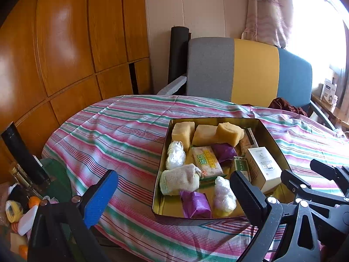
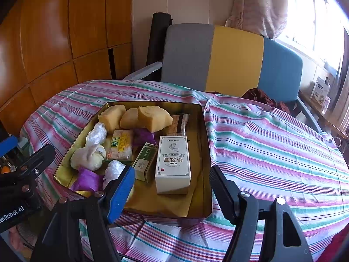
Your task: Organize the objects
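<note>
A gold metal tray (image 1: 273, 138) (image 2: 206, 152) sits on the striped tablecloth. It holds three yellow sponge blocks (image 1: 229, 134) (image 2: 152, 115), a white box (image 1: 262, 168) (image 2: 173, 163), a green box (image 2: 145, 162), purple packets (image 1: 195, 204) (image 2: 87, 180), a snack packet (image 1: 207, 160), white plastic bundles (image 1: 175, 157) and a cloth pouch (image 1: 180, 180). My left gripper (image 1: 174, 196) is open and empty above the tray's near left corner. My right gripper (image 2: 172, 191) is open and empty above the tray's near edge, the white box between its fingers' line.
A grey, yellow and blue chair (image 1: 250, 69) (image 2: 229, 59) stands behind the table. Wooden cabinets (image 1: 65, 43) fill the left. Cluttered items and a dark bottle (image 1: 24, 152) lie at the left edge. A shelf with boxes (image 2: 320, 91) is at the right by the window.
</note>
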